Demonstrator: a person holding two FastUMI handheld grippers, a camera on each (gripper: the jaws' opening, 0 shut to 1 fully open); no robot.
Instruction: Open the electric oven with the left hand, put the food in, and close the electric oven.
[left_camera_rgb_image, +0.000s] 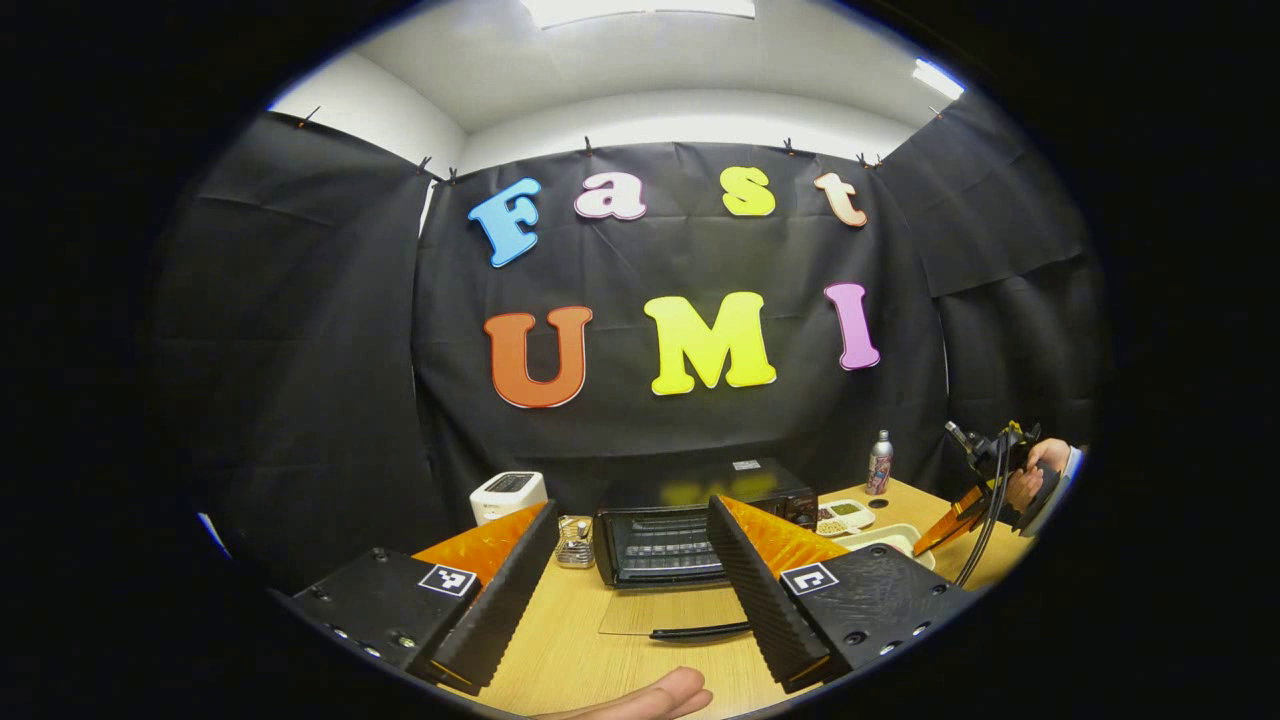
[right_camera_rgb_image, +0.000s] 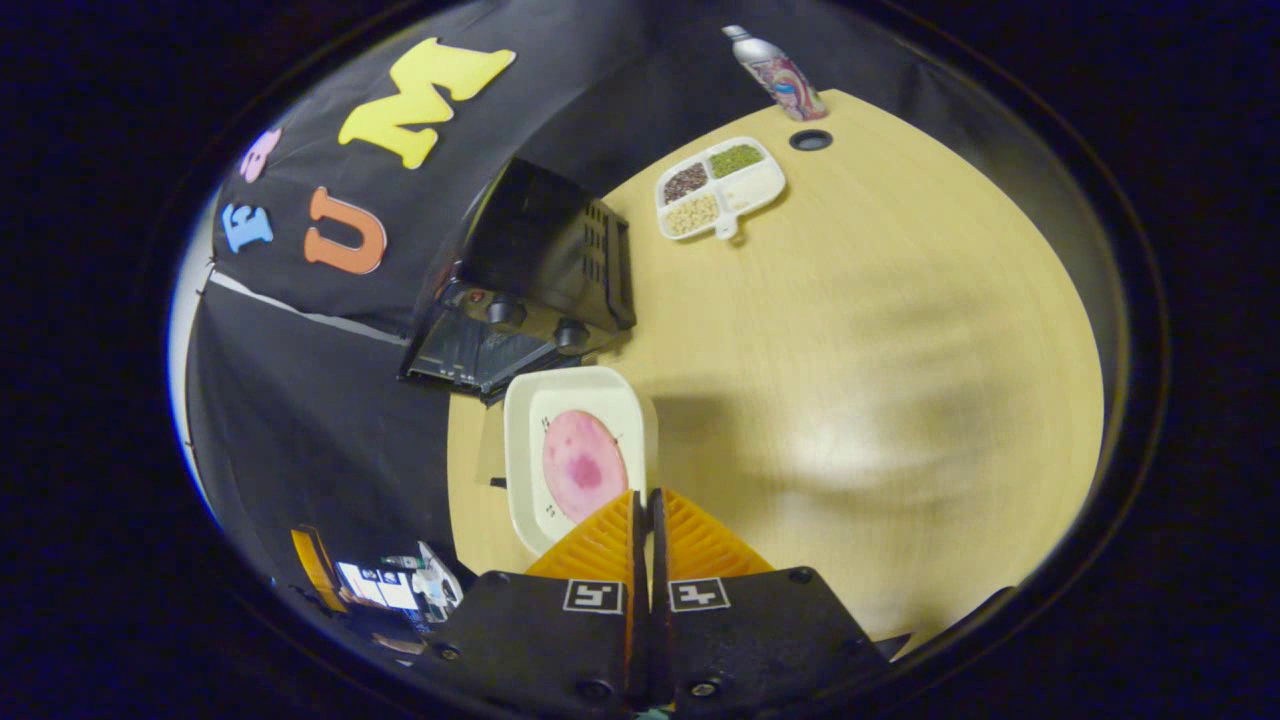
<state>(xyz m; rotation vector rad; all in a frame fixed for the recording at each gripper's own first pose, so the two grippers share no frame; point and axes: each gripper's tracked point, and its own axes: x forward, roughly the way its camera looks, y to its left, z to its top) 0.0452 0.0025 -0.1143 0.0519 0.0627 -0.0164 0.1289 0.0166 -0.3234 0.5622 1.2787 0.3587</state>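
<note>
Oven (left_camera_rgb_image: 690, 530) door down; my left gripper (left_camera_rgb_image: 630, 560) level, fingers spread; right gripper (right_camera_rgb_image: 645, 515) pinching tray (right_camera_rgb_image: 520, 450) rim, angled downward.

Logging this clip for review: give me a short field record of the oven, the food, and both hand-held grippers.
oven: black electric oven, door folded down open, rack visible
food: pink slice on white tray, on table beside oven
left hand-held gripper: open, empty, facing oven
right hand-held gripper: fingers together at the tray's edge; grip unclear
</note>
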